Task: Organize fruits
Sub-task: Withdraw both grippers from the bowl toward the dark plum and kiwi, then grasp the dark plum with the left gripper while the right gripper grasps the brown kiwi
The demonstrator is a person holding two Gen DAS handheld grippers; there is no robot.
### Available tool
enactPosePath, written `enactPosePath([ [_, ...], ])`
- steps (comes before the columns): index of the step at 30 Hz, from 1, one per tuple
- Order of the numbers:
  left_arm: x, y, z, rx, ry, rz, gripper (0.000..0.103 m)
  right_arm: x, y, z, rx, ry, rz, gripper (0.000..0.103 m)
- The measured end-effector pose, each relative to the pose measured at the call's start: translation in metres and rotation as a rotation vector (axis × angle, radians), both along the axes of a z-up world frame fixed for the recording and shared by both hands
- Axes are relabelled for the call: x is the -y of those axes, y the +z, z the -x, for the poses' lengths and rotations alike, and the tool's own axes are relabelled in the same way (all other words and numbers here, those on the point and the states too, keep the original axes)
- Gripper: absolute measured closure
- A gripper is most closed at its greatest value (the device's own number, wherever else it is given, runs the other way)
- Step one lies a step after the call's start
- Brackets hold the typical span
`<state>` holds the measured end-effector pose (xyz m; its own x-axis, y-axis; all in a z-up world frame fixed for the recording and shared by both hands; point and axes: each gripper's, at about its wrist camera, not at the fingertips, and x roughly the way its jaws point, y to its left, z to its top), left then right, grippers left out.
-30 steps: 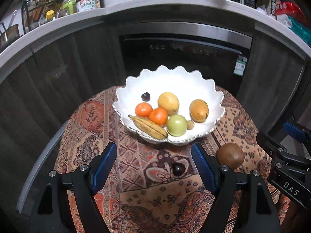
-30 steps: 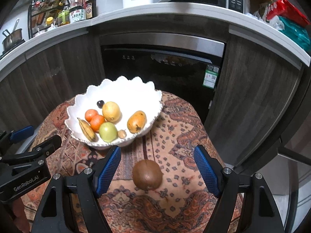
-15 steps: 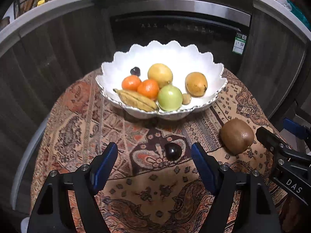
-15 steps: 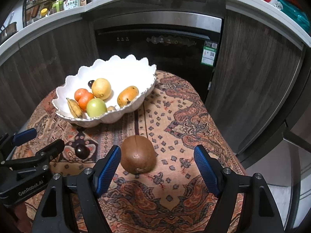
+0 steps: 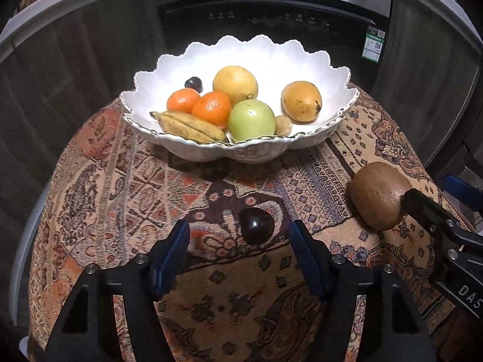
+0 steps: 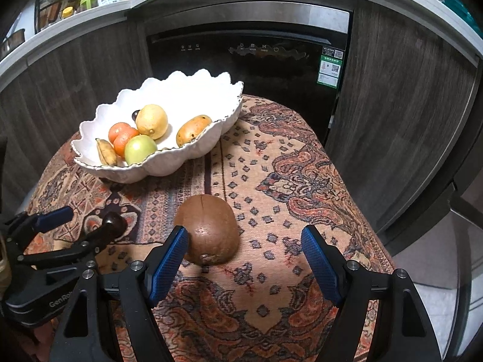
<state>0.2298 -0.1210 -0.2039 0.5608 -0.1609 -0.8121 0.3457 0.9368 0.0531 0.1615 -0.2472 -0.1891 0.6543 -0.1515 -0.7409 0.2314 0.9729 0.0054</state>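
In the left wrist view, my left gripper [image 5: 238, 249] sits at the bottom centre of the frame, its blue pads spread. Its jaws have just been closing, with a small dark plum [image 5: 256, 225] lying between the tips on the patterned cloth of the table [image 5: 120, 211]; the pads do not touch the plum. Above it, in the upper middle, stands a white scalloped bowl [image 5: 302, 54] holding two tangerines, a banana, a green apple, a yellow citrus fruit, a mango and another dark plum.

In the right wrist view, my right gripper [image 6: 244, 244] is at the bottom centre, jaws spread wide. A brown kiwi [image 6: 208, 232] rests on the cloth between them, just beside the left pad, well apart from the right one. The bowl is at upper left.
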Motion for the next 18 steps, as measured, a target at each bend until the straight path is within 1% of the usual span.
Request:
enactPosePath([
  [1, 0.001, -0.002, -0.001, -0.001, 0.000, 0.003, 0.036, 0.001, 0.000, -0.001, 0.003, -0.001, -0.001, 0.025],
  [6, 0.007, -0.010, -0.009, -0.012, 0.000, 0.014, 0.046, 0.002, -0.001, -0.004, 0.022, 0.003, -0.010, 0.025],
  [9, 0.009, -0.015, -0.013, -0.019, -0.001, 0.015, 0.055, 0.000, -0.001, -0.006, 0.033, 0.009, 0.003, 0.025],
  [12, 0.010, -0.020, -0.015, -0.029, 0.000, 0.019, 0.067, -0.001, -0.001, -0.007, 0.041, 0.011, 0.013, 0.025],
  [14, 0.011, -0.023, -0.015, -0.040, -0.004, 0.024, 0.070, -0.001, -0.001, -0.007, 0.043, 0.012, 0.011, 0.025],
  [16, 0.012, -0.025, -0.014, -0.031, -0.006, 0.025, 0.071, -0.001, -0.001, -0.008, 0.044, 0.014, 0.011, 0.025],
  [18, 0.012, -0.026, -0.013, -0.031, -0.010, 0.031, 0.075, -0.001, -0.001, -0.007, 0.046, 0.015, 0.010, 0.025],
])
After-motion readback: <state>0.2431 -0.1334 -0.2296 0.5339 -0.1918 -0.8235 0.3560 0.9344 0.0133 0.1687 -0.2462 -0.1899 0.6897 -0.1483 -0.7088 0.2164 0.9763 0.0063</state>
